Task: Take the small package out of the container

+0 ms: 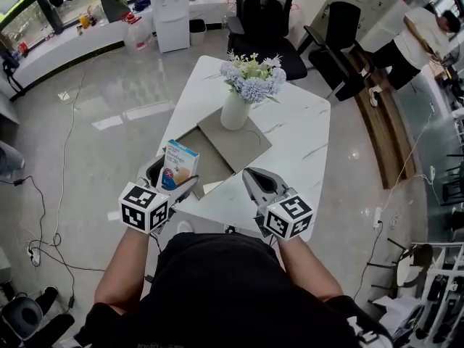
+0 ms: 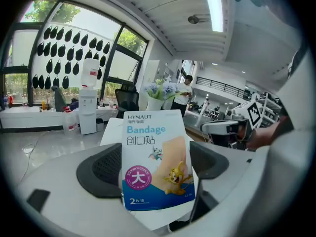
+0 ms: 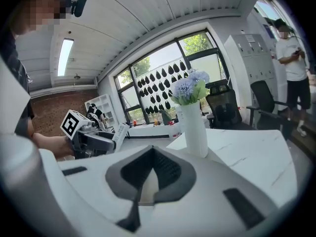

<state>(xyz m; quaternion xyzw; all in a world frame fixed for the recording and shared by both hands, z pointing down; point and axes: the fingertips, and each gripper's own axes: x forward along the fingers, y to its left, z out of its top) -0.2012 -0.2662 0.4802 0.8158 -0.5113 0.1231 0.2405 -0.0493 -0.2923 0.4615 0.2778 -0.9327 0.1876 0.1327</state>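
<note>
Package (image 2: 157, 159) stood upright between the two dark pads of the left tool (image 1: 174, 178), which was clamped on its lower edges. The printed face was turned toward that tool's camera. In the head view the package was held in the air over the near left edge of the bench (image 1: 290, 151).

Package was a flat box: white upper part, blue band at the bottom, "HYNAUT" and "Bandage" printed at the top. A magenta disc and cartoon cat and mouse figures sat lower down.

Right tool (image 3: 148, 174) was closed with nothing between its jaws, held over the near right part of the bench, well apart from the package.

Bench top was white with thin grey veining. A grey mat (image 1: 239, 147) lay across it, and a white vase (image 1: 235, 111) of pale blue flowers (image 1: 254, 78) stood on the mat's far corner.

Floor (image 1: 109, 122) was glossy grey with loose cables. Black office chairs (image 1: 264, 20) stood beyond the bench, a white water dispenser (image 1: 169, 9) by the windows, and a person in a white shirt (image 1: 420, 38) at far right.
</note>
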